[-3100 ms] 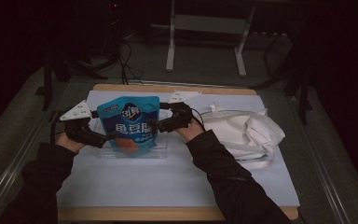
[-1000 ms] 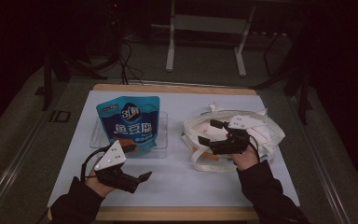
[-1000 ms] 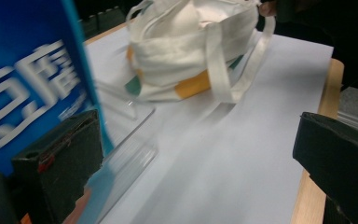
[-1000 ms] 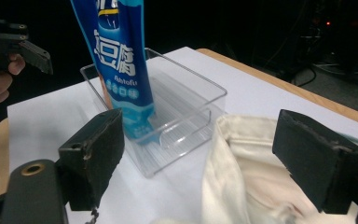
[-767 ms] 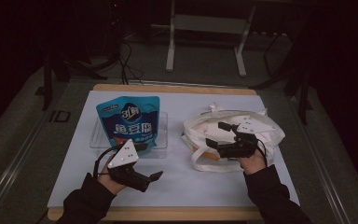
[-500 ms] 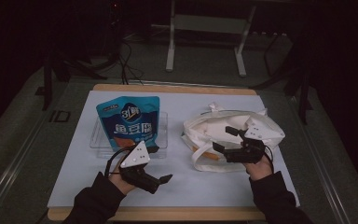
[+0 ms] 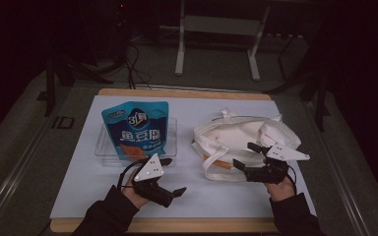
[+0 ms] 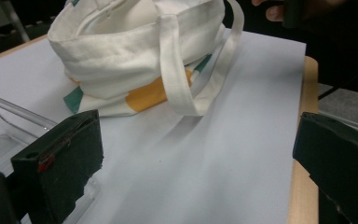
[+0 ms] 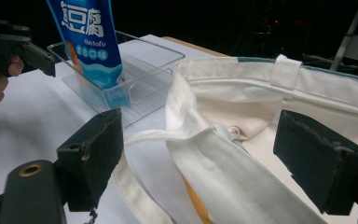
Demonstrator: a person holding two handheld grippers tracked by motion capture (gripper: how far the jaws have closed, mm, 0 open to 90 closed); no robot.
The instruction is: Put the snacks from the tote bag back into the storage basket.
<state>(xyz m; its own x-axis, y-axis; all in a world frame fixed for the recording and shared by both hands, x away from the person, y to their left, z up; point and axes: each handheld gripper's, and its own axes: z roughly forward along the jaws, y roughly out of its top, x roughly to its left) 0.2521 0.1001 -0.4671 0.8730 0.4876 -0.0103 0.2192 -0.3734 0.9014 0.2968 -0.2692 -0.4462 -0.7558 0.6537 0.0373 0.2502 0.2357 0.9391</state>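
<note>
Low in the high view, the left gripper (image 7: pixel 169 175) hovers over the white sheet (image 7: pixel 226 196), jaws spread wide and empty. At lower right the right gripper (image 7: pixel 244 156), equally wide, sits at the white tote bag's (image 7: pixel 236 132) near edge. Farther back, centre left, a blue fish-tofu pouch (image 7: pixel 137 129) stands in a clear tray (image 7: pixel 170 147).

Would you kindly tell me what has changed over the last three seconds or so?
Both grippers let go of the blue pouch, now standing alone in the clear tray. The left gripper pulled back toward the table's near edge, then drifted right, jaws open. The right gripper moved over to the white tote bag, open at its rim. Pouch, tray and bag stayed put.
</note>
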